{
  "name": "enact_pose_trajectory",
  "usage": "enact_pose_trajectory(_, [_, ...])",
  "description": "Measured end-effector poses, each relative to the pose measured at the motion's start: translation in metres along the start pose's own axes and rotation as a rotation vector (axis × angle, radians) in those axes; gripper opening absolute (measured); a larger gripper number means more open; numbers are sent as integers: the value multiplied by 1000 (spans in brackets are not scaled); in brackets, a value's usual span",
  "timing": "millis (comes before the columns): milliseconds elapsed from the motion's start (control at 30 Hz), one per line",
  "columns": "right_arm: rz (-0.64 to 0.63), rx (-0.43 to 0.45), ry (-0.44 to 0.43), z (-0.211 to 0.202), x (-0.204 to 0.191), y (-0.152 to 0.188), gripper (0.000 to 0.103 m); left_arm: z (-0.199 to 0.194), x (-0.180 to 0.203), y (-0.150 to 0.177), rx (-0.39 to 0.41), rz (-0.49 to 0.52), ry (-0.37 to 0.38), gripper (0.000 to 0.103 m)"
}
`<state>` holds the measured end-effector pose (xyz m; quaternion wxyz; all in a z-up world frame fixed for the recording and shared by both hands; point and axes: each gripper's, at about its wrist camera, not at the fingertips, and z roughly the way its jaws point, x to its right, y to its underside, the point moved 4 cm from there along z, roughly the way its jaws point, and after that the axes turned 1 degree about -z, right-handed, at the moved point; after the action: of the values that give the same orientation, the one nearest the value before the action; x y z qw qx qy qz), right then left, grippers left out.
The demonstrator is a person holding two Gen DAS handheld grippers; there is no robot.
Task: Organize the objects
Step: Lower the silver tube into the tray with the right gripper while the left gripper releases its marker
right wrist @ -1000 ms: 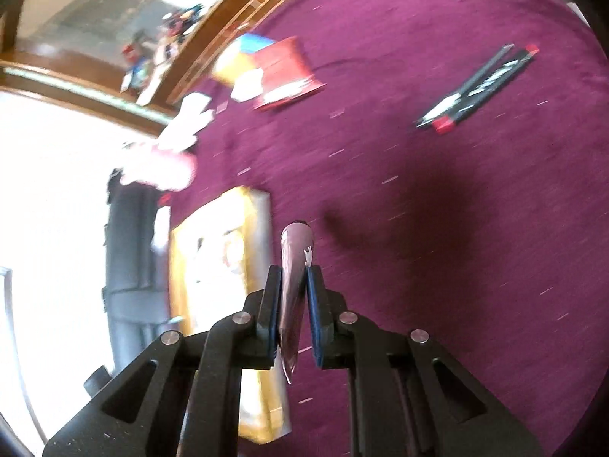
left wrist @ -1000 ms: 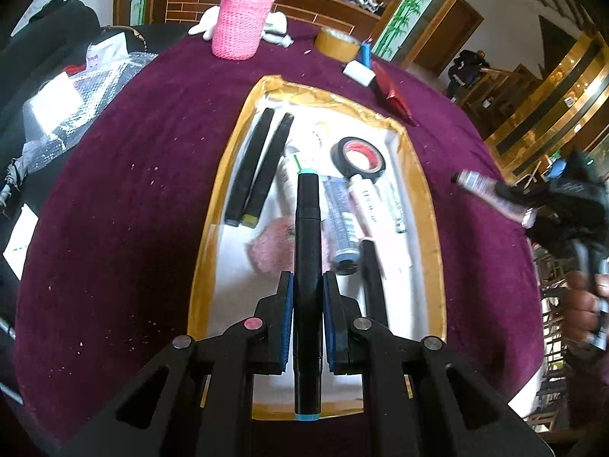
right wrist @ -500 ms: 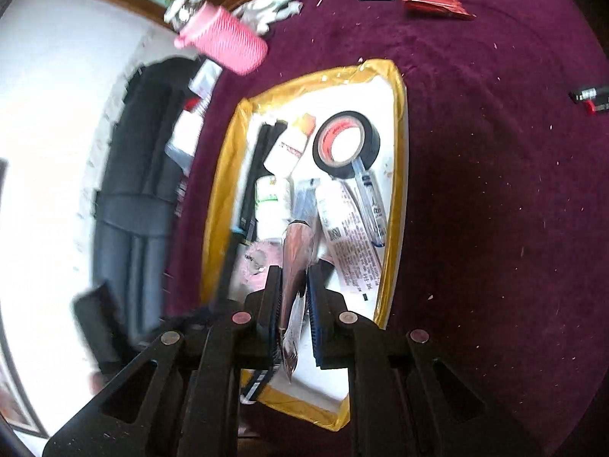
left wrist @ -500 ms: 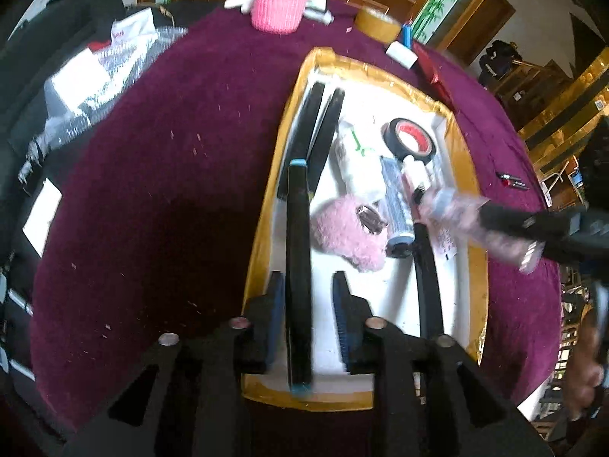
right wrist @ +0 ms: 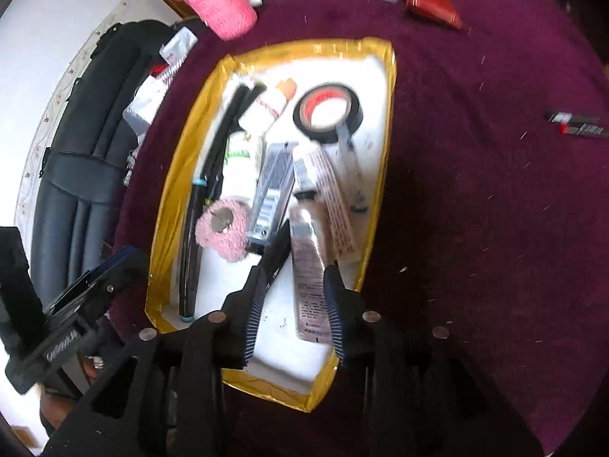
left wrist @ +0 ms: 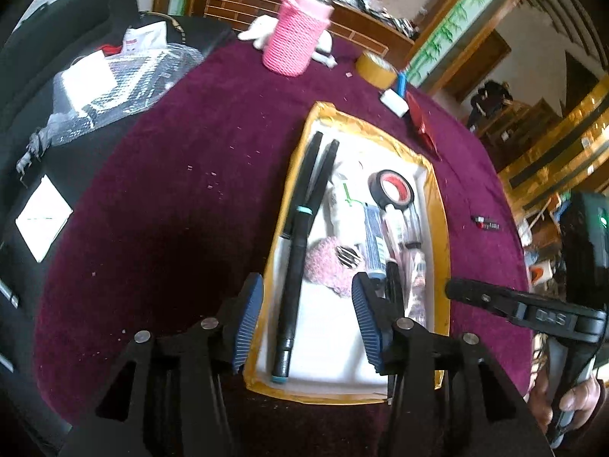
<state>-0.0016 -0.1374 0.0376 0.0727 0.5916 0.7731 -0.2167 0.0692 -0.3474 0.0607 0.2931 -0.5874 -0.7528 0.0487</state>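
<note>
Two hand-held grippers hang over a white tray [left wrist: 426, 175] with a gold-taped rim, set on a purple cloth [left wrist: 171, 190].

The left gripper [left wrist: 306, 316] has its jaws opening. A black marker with teal ends [left wrist: 295, 266] lies between them, touching neither pad, flat in the tray and running from six o'clock toward twelve along the tray's nine o'clock side.

The right gripper [right wrist: 293, 304] also has its jaws opening. A pale pinkish tube [right wrist: 308, 266] lies between them on the tray floor; whether the right-hand pad touches it is hard to tell.

This looks like the release step: both items seem delivered to the tray. The next move probably calls for lifting both grippers clear without dragging anything, then fetching two small dark items with red ends [right wrist: 576, 123], well apart from the tray at three o'clock in the right view.

Already in the tray (crowded together) are a black tape roll [right wrist: 327, 112], a pink knitted piece [right wrist: 224, 228], other tubes and black pens. Their labels are unreadable and the right view is blurred. A pink knitted holder [left wrist: 295, 34] stands at twelve o'clock. Only part of a hand [left wrist: 571, 403] shows, at the frame's edge.
</note>
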Motion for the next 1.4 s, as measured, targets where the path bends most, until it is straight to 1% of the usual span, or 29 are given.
enact_pose_trajectory(33, [-4, -9, -24, -2, -4, 1, 46, -2, -3, -1, 6, -9, 2, 42])
enact_pose_trajectory(67, [-2, -25, -48, -2, -7, 3, 49, -4, -6, -2, 13, -20, 2, 42])
enact_pose_trajectory(167, [22, -125, -125, 17, -16, 12, 50, -11, -16, -2, 30, -47, 3, 42])
enact_pose_trajectory(233, [40, -210, -139, 36, -21, 20, 50, -15, -23, 1, 33, -62, 0, 42])
enact_pose_trajectory(300, [89, -303, -145, 58, -21, 25, 50, -19, -29, 4, 35, -72, -2, 42])
enact_pose_trajectory(333, [110, -322, -168, 67, -22, 24, 50, -21, -31, 6, 38, -74, -6, 42])
enact_pose_trajectory(367, [115, -319, -180, 71, -24, 21, 50, -22, -32, 7, 40, -75, -9, 42])
enact_pose_trajectory(433, [119, -276, -189, 76, -26, 9, 50, -25, -35, 9, 40, -81, -11, 42])
enact_pose_trajectory(500, [112, -216, -232, 72, -29, -6, 50, -27, -38, 12, 40, -85, -16, 42])
enact_pose_trajectory(533, [106, -189, -236, 69, -29, -12, 50, -27, -39, 12, 40, -87, -15, 42])
enact_pose_trajectory(600, [77, -136, -204, 58, -27, -22, 50, -27, -40, 13, 39, -91, -17, 42])
enact_pose_trajectory(667, [58, -121, -158, 51, -22, -26, 50, -24, -40, 13, 33, -92, -14, 42])
enact_pose_trajectory(700, [62, -115, -132, 46, -16, -27, 50, -23, -38, 13, 30, -90, -10, 42])
enact_pose_trajectory(767, [83, -101, -109, 35, -3, -27, 50, -19, -32, 11, 22, -73, 6, 42])
enact_pose_trajectory(833, [87, -52, -71, 16, 13, -30, 50, -16, -23, 11, 19, -49, 21, 42])
enact_pose_trajectory(900, [59, 64, 22, -24, 25, -36, 50, -12, -10, 10, 14, -20, 48, 42])
enact_pose_trajectory(933, [36, 147, 89, -48, 34, -39, 50, -10, -2, 10, 15, -3, 68, 42])
enact_pose_trajectory(967, [3, 251, 187, -73, 37, -46, 50, -9, 6, 9, 17, 12, 82, 43])
enact_pose_trajectory(1000, [-40, 375, 316, -104, 43, -47, 51, -8, 16, 9, 19, 33, 102, 43])
enact_pose_trajectory(1033, [-78, 486, 432, -133, 50, -45, 64, -7, 25, 8, 20, 48, 113, 46])
enact_pose_trajectory(1067, [-101, 560, 506, -152, 61, -43, 77, -6, 34, 8, 19, 65, 124, 47])
enact_pose_trajectory(1100, [-106, 598, 538, -162, 70, -44, 100, -4, 46, 8, 16, 86, 136, 47])
enact_pose_trajectory(1133, [-98, 605, 548, -168, 87, -44, 103, -2, 57, 9, 11, 107, 143, 47])
enact_pose_trajectory(1167, [-70, 558, 547, -167, 109, -46, 103, 0, 65, 10, 7, 118, 143, 47])
enact_pose_trajectory(1200, [-11, 452, 537, -158, 141, -49, 103, 1, 74, 12, 3, 132, 144, 47])
enact_pose_trajectory(1233, [54, 362, 510, -148, 169, -52, 103, 3, 84, 14, -1, 144, 146, 47])
enact_pose_trajectory(1267, [145, 289, 455, -138, 206, -51, 103, 3, 91, 17, -5, 150, 145, 47])
enact_pose_trajectory(1333, [260, 249, 402, -132, 256, -41, 103, 5, 106, 26, -18, 158, 135, 47])
enact_pose_trajectory(1400, [374, 235, 343, -128, 304, -40, 103, 7, 119, 35, -34, 165, 125, 47])
